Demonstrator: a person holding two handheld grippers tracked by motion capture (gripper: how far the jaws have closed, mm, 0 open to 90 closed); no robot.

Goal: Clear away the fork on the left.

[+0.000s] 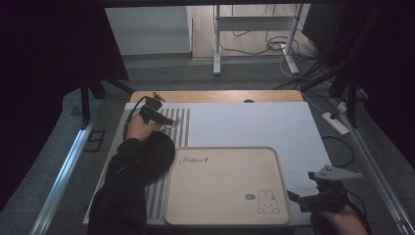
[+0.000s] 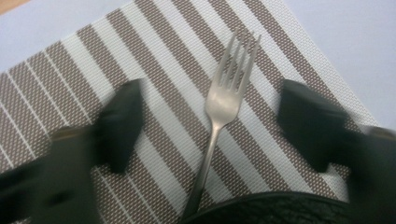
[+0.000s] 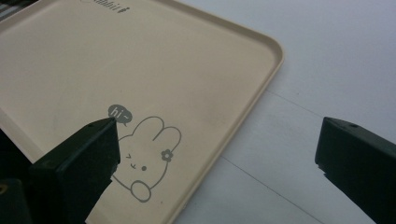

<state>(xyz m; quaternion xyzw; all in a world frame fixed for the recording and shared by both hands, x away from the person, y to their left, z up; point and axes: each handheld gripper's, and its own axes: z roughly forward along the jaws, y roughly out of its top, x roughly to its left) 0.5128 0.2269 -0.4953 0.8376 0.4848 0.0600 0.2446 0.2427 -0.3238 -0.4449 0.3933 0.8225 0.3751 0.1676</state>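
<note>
On the striped placemat [image 2: 140, 56], the fork [image 2: 219, 112] lies tines away.

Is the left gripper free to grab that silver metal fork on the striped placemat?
Probably yes: the left gripper has open jaws either side of the silver metal fork, nothing between them. The handle end lies under a black dish's rim.

black sleeve [image 1: 122, 181], black claws, grey three-cornered plate [image 1: 336, 173].

High view overhead facing forward, gripper views close, somewhat blurred, sharing tray [image 1: 225, 183], placemat [image 2: 154, 93].
</note>
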